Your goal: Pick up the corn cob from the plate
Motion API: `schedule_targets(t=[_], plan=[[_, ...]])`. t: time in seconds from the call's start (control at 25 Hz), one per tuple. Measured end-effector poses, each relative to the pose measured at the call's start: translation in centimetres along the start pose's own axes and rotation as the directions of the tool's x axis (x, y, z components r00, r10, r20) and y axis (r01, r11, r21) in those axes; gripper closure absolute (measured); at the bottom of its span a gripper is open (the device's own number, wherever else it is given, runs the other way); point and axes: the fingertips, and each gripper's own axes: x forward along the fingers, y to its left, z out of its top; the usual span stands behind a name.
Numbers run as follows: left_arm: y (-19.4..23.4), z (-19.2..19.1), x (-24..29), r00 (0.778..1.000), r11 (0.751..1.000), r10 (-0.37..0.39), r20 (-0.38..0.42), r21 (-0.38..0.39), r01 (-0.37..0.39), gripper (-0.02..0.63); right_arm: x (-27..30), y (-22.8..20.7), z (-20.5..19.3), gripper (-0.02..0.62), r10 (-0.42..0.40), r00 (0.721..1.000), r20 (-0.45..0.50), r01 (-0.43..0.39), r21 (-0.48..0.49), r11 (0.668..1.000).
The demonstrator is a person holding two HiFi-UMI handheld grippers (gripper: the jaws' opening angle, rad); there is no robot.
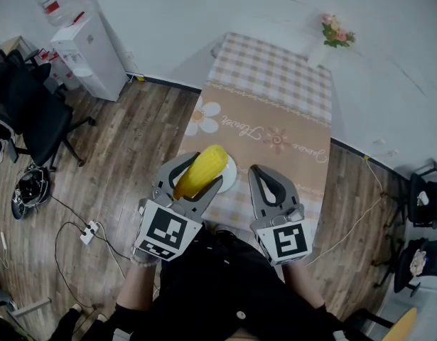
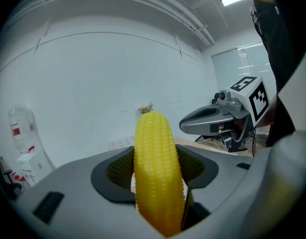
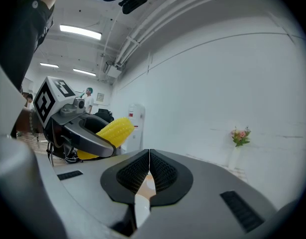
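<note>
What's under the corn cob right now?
The white plate lies under the corn cob, which the left gripper grips. Only the plate's right rim shows; corn and jaws cover the rest, so anything else on it is hidden.

You are in an office-like room. Far left, a water dispenser (image 1: 87,52) stands near black office chairs (image 1: 32,119). A power strip (image 1: 89,231) lies on the wood floor (image 1: 136,137), with strip lights (image 3: 80,32) overhead.

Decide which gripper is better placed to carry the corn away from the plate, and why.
Left. The left gripper has its jaws clamped on the corn, held over the plate. The right gripper is alongside, its jaws together on nothing.
</note>
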Motion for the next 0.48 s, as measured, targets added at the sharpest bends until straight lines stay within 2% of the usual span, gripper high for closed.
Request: schedule_targets(t=[0.36,0.48], plan=[[-0.11,-0.23,0.05,1.0,1.0,-0.01,0.002,-0.008,0.01,0.347,-0.12,-0.1,-0.36,0.554,-0.019,0.999,-0.032,0.019,-0.001,1.0],[-0.12,-0.06,0.08,1.0,1.0,-0.015,0.003,-0.006,0.015,0.347,-0.04,-0.1,0.05,0.554,-0.016,1.0,-0.012,0.016,-0.002,1.0]])
